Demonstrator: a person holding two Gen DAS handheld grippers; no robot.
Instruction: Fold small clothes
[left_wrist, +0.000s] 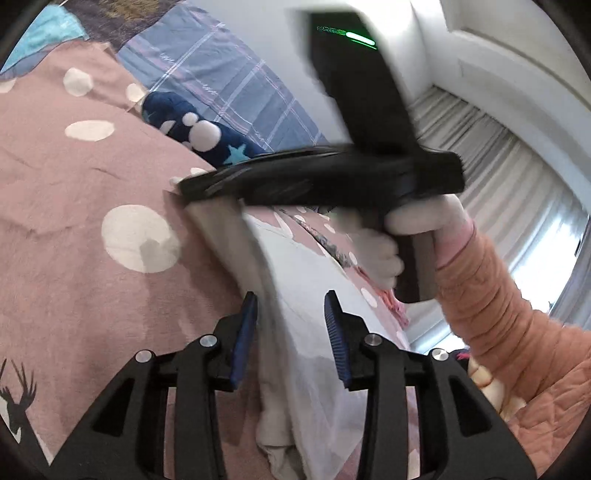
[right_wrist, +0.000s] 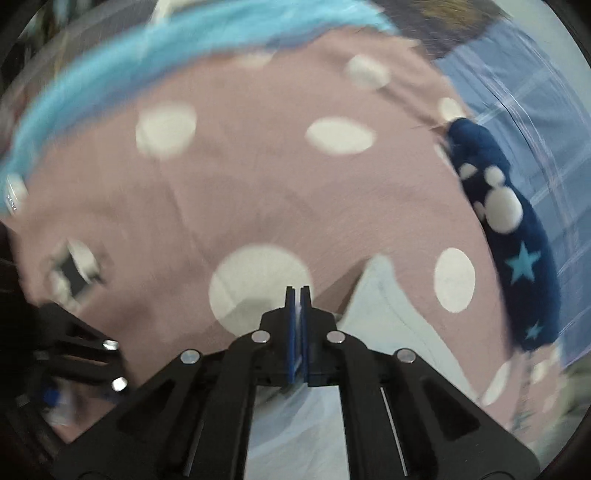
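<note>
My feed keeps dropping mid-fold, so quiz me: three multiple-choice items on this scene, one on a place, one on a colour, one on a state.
1. Where does the navy fleece garment with white mouse heads and light blue stars lie?
A. Between the left claw's pads
B. At the edge of the pink white-dotted bedspread, beside the blue plaid sheet
C. On the floor

2. What colour is the cloth between the left claw's pads?
A. White
B. Red
C. Black

3. How do the right claw's jaws stand?
A. Wide apart
C. Off camera
B. Shut together

Answers: 1 B, the right wrist view shows it along that border. 2 A, the left wrist view shows pale white fabric running between the blue pads of the left claw. 3 B, the blue pads meet with no gap.
</note>
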